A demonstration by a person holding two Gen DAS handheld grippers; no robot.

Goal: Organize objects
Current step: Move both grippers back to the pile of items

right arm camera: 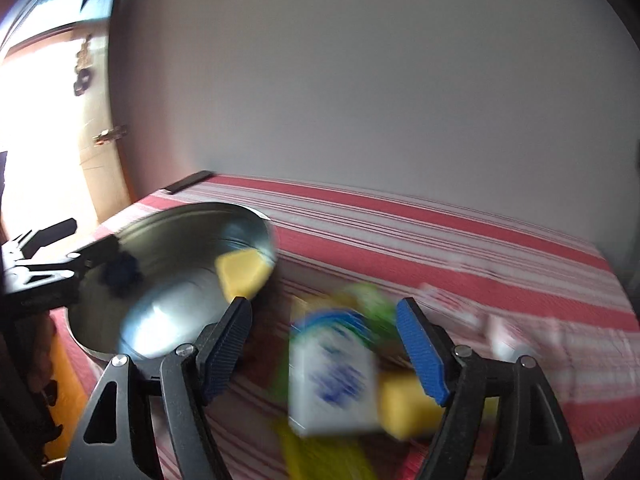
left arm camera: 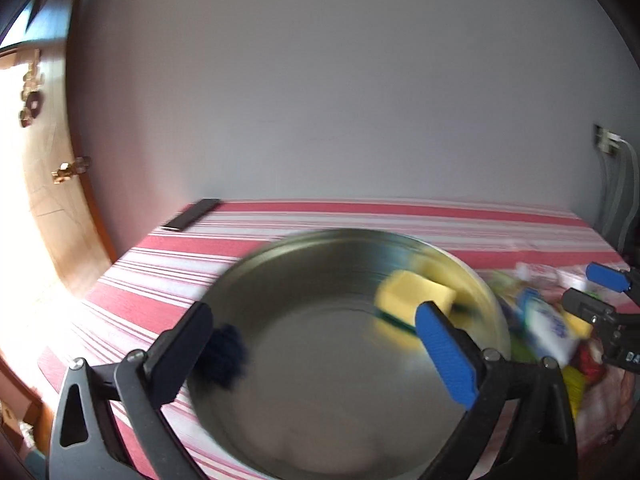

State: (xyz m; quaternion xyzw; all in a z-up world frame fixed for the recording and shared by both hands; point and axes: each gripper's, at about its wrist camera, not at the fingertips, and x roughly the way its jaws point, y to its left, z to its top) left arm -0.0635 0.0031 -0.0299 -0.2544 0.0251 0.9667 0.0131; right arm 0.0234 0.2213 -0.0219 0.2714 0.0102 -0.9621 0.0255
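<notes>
- A wide steel bowl (left arm camera: 344,360) is sitting on the red-and-white striped tablecloth (left arm camera: 360,216), near the left end of the table.
- A yellow sponge (left arm camera: 414,294) with a green underside is lying inside the bowl against its far right wall, its long axis running roughly left to right in the left wrist view; it is tilting up along the curved side.
- A dark blue, fuzzy clump (left arm camera: 226,354) is lying against the bowl's near left rim; the blur is hiding whether it is inside the bowl or draped over the rim.
- The left gripper (left arm camera: 316,354) is hovering over the bowl with its jaws spread wide and nothing between the pads.
- The right gripper (right arm camera: 324,350) is standing to the right of the bowl, jaws also spread; a white carton (right arm camera: 334,384) with blue print is showing between its fingers, but the pads are not pressing on it.
- The carton is standing roughly upright in a loose pile on the cloth, with a second yellow sponge (right arm camera: 404,410) just beside it, green packaging (right arm camera: 370,300) behind and something yellow-green (right arm camera: 320,458) in front.
- The carton's blue lettering is too smeared by motion to read.
- A flat black phone-like slab (left arm camera: 192,214) is lying at the far left corner of the table, by the grey wall (left arm camera: 340,80).
</notes>
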